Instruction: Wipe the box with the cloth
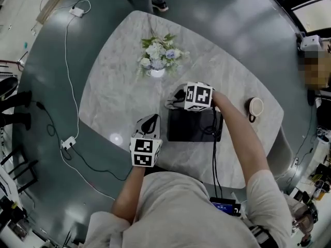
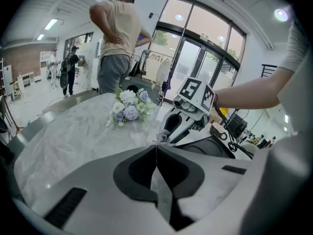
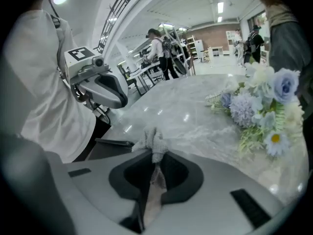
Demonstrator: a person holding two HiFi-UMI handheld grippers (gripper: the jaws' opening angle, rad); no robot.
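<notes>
The black box (image 1: 194,126) lies on the marble table (image 1: 114,87) in front of me. At the box's far left corner, my right gripper (image 1: 176,99) is shut on a grey cloth (image 1: 172,104). In the right gripper view the cloth (image 3: 152,142) bunches out past the right gripper (image 3: 151,153), with the box's (image 3: 108,149) edge just beneath. My left gripper (image 1: 151,119) hovers beside the box's left side, shut and empty. The left gripper (image 2: 156,147) sees the right gripper (image 2: 167,134), the cloth (image 2: 161,137) and the box (image 2: 211,148) ahead.
A bunch of flowers (image 1: 158,54) lies on the far part of the table, close to the right gripper in its view of the flowers (image 3: 264,106). A mug (image 1: 255,108) stands right of the box. A person (image 2: 117,38) stands beyond the table; cables (image 1: 67,138) run over the floor.
</notes>
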